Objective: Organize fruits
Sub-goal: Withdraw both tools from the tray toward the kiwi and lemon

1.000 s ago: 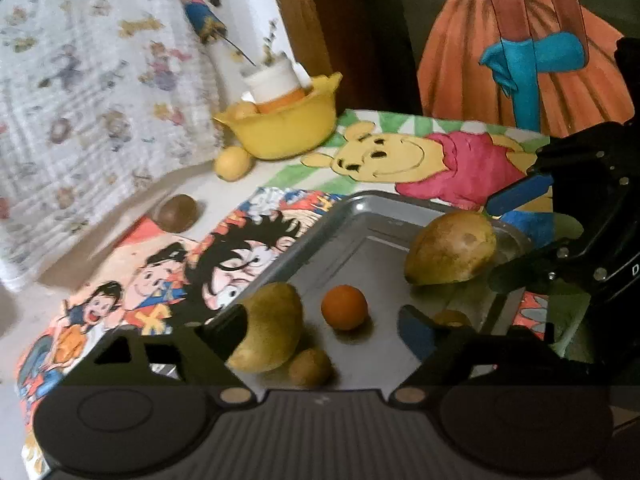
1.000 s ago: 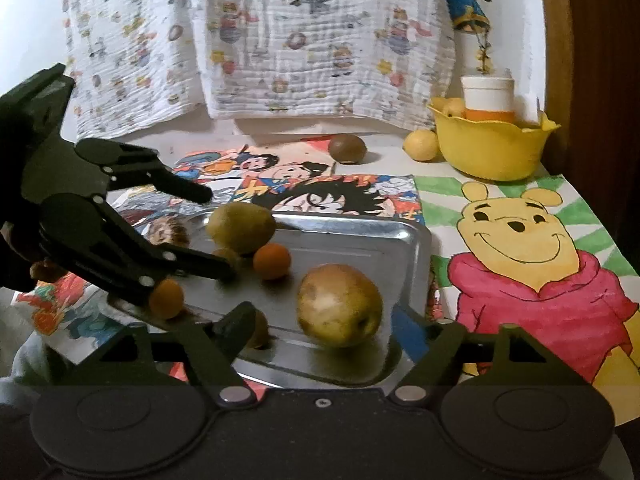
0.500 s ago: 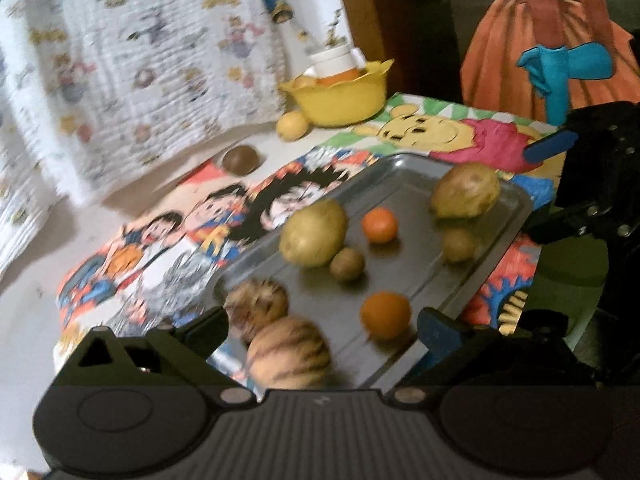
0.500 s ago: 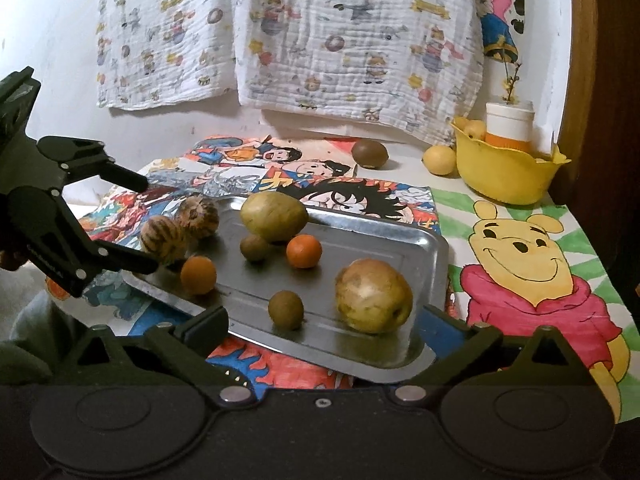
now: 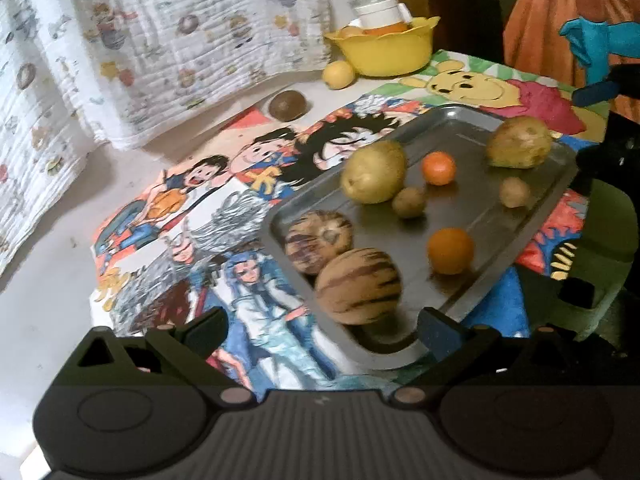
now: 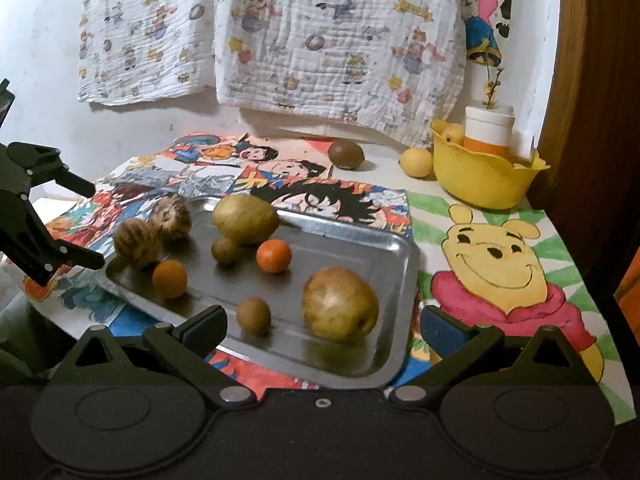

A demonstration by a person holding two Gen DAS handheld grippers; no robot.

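Observation:
A metal tray point(image 6: 404, 248) point(image 5: 472, 128) lies on the cartoon cloth and holds several fruits: two large yellow-green pears point(image 6: 245, 219) point(image 6: 339, 303), two oranges point(image 6: 273, 255) point(image 6: 169, 278), two small kiwis point(image 6: 253, 315) point(image 6: 225, 251) and two striped brown fruits point(image 6: 136, 238) point(image 6: 173, 214). My left gripper point(image 5: 320, 330) is open and empty, just short of the tray's near corner by a striped fruit point(image 5: 357, 285). It also shows at the left in the right wrist view point(image 6: 86, 224). My right gripper point(image 6: 322, 328) is open and empty at the tray's near edge.
A yellow bowl point(image 6: 482, 178) with fruit and a white-orange cup stands at the back right. A lemon point(image 6: 416, 162) and a brown kiwi point(image 6: 346, 153) lie loose on the table beside it. A patterned white cloth hangs on the wall behind.
Both grippers have drawn back from the tray, so the whole tray now shows. The left gripper has swung left and away. The fruits have not moved.

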